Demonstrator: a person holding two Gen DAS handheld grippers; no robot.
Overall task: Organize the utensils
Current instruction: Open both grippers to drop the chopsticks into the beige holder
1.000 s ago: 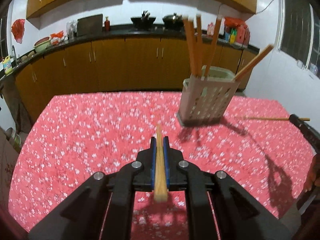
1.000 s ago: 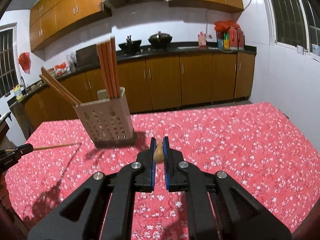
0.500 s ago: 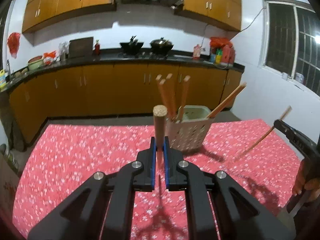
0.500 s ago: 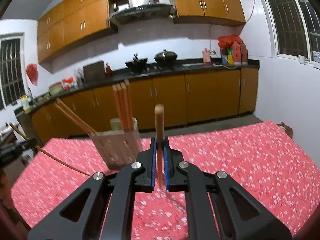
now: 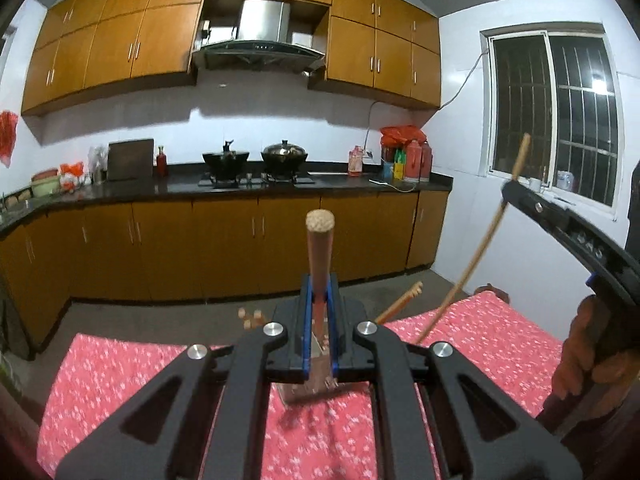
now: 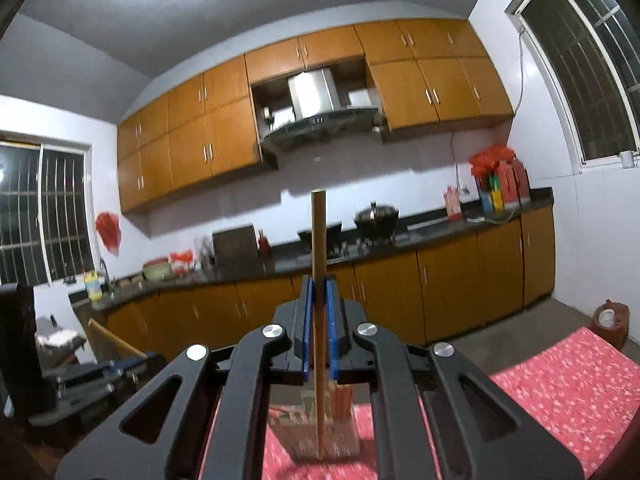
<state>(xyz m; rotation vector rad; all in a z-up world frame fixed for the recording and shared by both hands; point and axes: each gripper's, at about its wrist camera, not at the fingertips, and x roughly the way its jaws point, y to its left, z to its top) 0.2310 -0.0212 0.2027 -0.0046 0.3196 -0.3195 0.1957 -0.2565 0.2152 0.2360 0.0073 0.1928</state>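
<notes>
Both raised off desk (image 5: 500, 344) since a second ago: left gripper (image 5: 320, 312) and right gripper (image 6: 319, 320) each clamping a chopstick (image 5: 319, 248), holder (image 6: 320, 436) below; insertion next.

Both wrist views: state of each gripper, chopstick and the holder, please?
left gripper: shut on a chopstick
left chopstick: clamped, pointing up
right gripper: shut on a chopstick
right chopstick: clamped, upright
utensil holder: on the red tablecloth, chopsticks inside
</notes>
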